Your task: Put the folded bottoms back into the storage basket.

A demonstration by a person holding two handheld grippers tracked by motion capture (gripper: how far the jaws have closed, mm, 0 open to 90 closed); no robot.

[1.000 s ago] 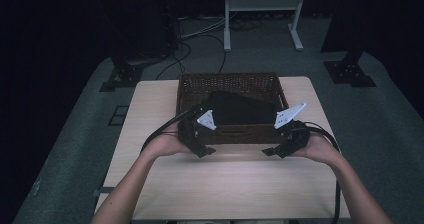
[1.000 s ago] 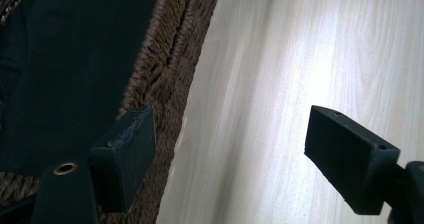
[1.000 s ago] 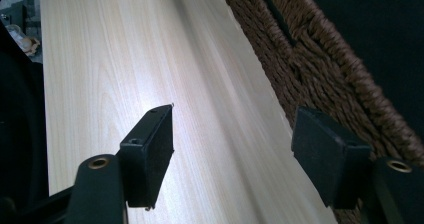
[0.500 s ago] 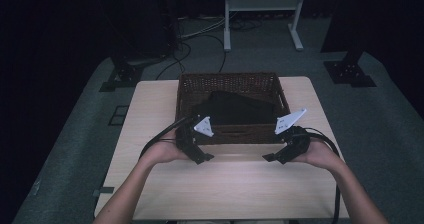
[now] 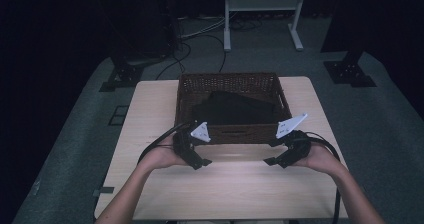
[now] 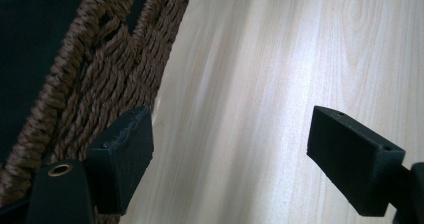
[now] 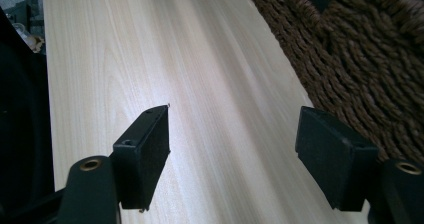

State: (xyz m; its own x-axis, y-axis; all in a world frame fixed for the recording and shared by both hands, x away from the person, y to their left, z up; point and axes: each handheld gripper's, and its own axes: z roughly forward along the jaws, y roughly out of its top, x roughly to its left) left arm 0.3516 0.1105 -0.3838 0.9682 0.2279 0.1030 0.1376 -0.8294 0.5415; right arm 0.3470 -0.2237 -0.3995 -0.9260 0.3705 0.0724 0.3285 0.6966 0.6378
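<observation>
Evidently both tongs have backed off the wicker basket (image 5: 229, 109). Left tongs (image 5: 201, 161) at seven o'clock and right tongs (image 5: 272, 160) at five o'clock stand released, the right just widening, empty. Dark cloth (image 5: 235, 109) lies inside; placement appears complete.

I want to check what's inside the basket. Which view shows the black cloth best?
The high view: it looks down into the basket and shows the whole folded black cloth lying inside. The left gripper view catches just a dark patch behind the wicker wall; the right gripper view shows the basket's outer weave instead.
</observation>
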